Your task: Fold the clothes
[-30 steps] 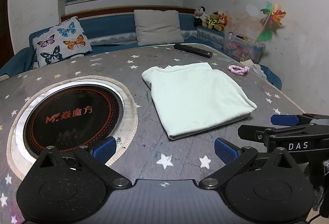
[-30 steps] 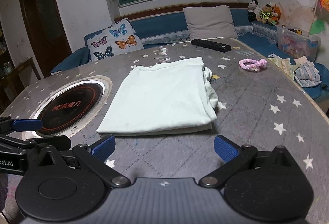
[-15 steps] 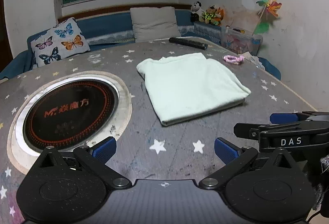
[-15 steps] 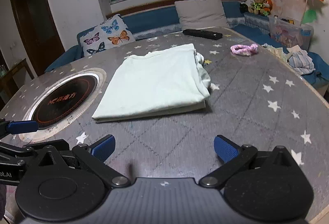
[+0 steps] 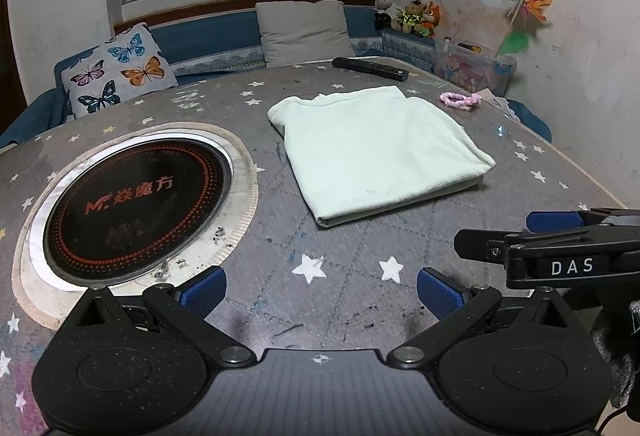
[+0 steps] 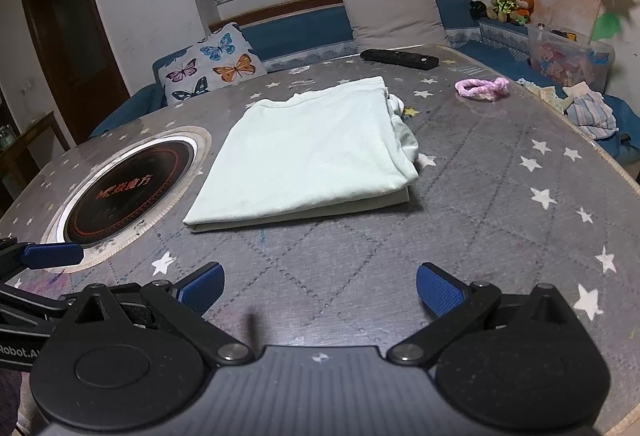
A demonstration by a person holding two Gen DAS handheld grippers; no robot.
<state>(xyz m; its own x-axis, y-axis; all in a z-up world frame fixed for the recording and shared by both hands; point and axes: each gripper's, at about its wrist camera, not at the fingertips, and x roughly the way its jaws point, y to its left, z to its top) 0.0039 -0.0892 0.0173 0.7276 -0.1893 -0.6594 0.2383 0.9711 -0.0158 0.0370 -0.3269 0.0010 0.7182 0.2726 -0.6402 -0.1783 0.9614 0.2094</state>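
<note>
Pale green garment [image 5: 376, 152] lies folded flat on star-patterned counter [image 5: 340, 276], right of round black cooktop [image 5: 132, 192] — clear of both tools. Left hand-held gripper [image 5: 320, 286] jaws spread wide, nothing held. Right hand-held gripper [image 6: 320, 286] likewise agape, empty — just beside left one. Remote [image 6: 398, 58] and pink scrunchie [image 6: 480, 88] beyond garment.
</note>
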